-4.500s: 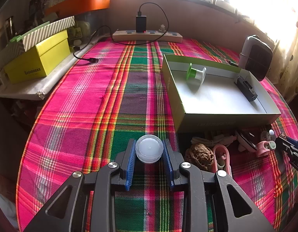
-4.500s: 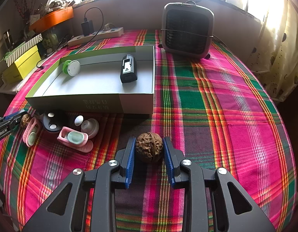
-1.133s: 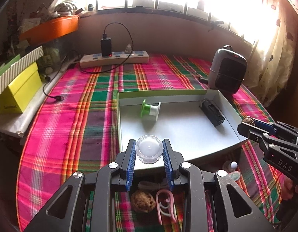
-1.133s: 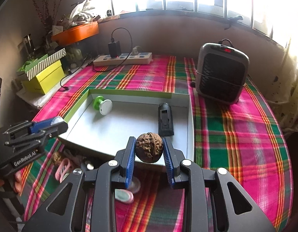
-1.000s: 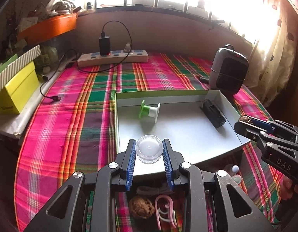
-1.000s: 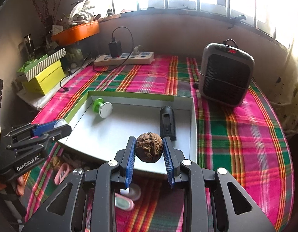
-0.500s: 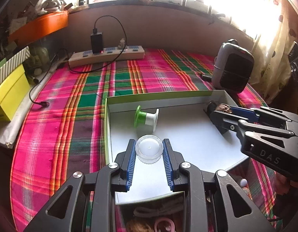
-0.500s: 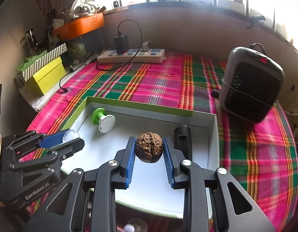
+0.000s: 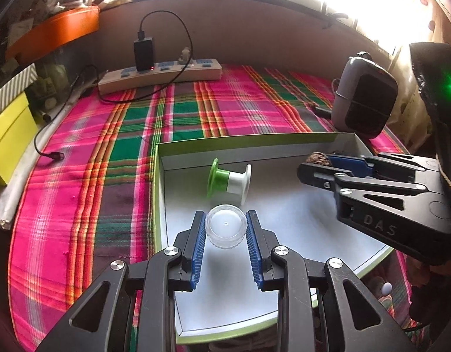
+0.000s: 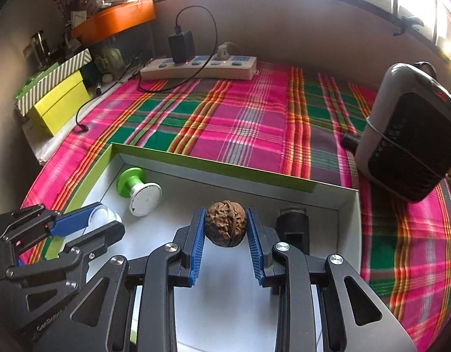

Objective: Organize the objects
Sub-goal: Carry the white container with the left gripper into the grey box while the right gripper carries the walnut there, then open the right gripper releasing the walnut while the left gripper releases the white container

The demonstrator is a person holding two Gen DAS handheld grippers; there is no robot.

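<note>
The left gripper [image 9: 225, 231] is pinching a clear jar [image 9: 225, 228] over the box [image 9: 284, 143]. The right gripper [image 10: 225, 228] is squeezing a walnut [image 10: 225, 227] there too. The box is sitting on a bright plaid cloth [image 10: 240, 123]. Sun is pouring in behind a heater [image 10: 410, 143] and power strip [image 10: 199, 69].

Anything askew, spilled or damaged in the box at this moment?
Only the green-and-white spool lies tipped on its side inside the box. No spill or damage shows. The left gripper holds a clear jar, the right gripper a walnut.
</note>
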